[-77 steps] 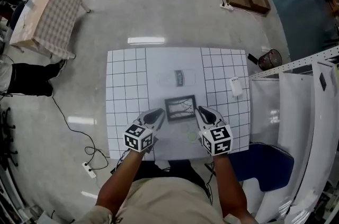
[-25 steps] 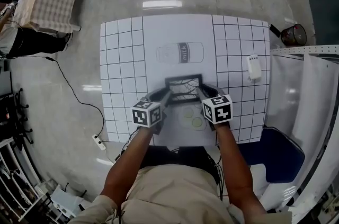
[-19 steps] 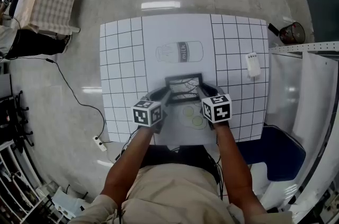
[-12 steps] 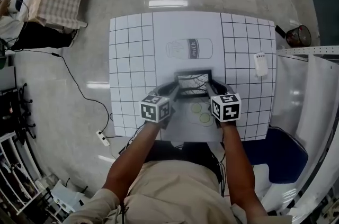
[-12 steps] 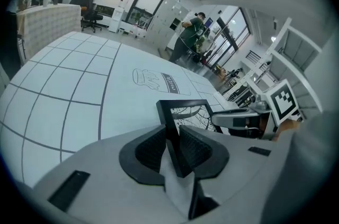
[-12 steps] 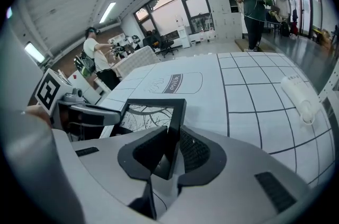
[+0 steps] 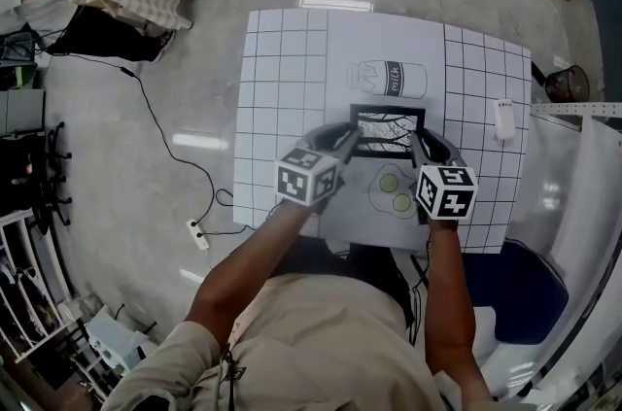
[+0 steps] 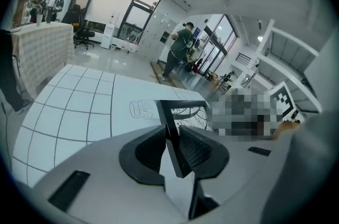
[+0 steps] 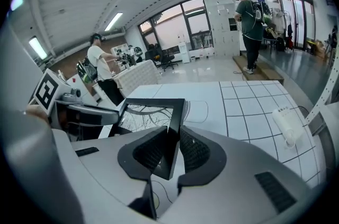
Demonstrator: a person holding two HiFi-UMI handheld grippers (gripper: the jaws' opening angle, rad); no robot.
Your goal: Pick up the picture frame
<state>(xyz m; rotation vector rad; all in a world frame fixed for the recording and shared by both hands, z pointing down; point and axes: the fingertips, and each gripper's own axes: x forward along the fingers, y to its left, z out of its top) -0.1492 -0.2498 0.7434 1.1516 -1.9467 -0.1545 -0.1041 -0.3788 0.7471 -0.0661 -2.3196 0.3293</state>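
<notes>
Both grippers are on the frame now, one at each side. The left gripper has just been closing its jaws, and they sit about half shut with the pads pressed on the frame's left rail, which runs up between them. The right gripper is clamped the same way on the right rail, jaws narrowed onto the dark wood, nothing else in them.

The frame hangs between the two, over the middle of the table, just on my side of the milk drawing. It's tilted, top edge leaning away from me, glass side facing up toward me. In both gripper views the grid sheet shows beyond it and under its far edge, so I'd call it off the surface, though I can't see the near edge to be sure.

So reach and grasp are done, and the lift looks under way. What's left, I'd say, is only to carry it clear and hold it level, both grips even so it doesn't twist.
</notes>
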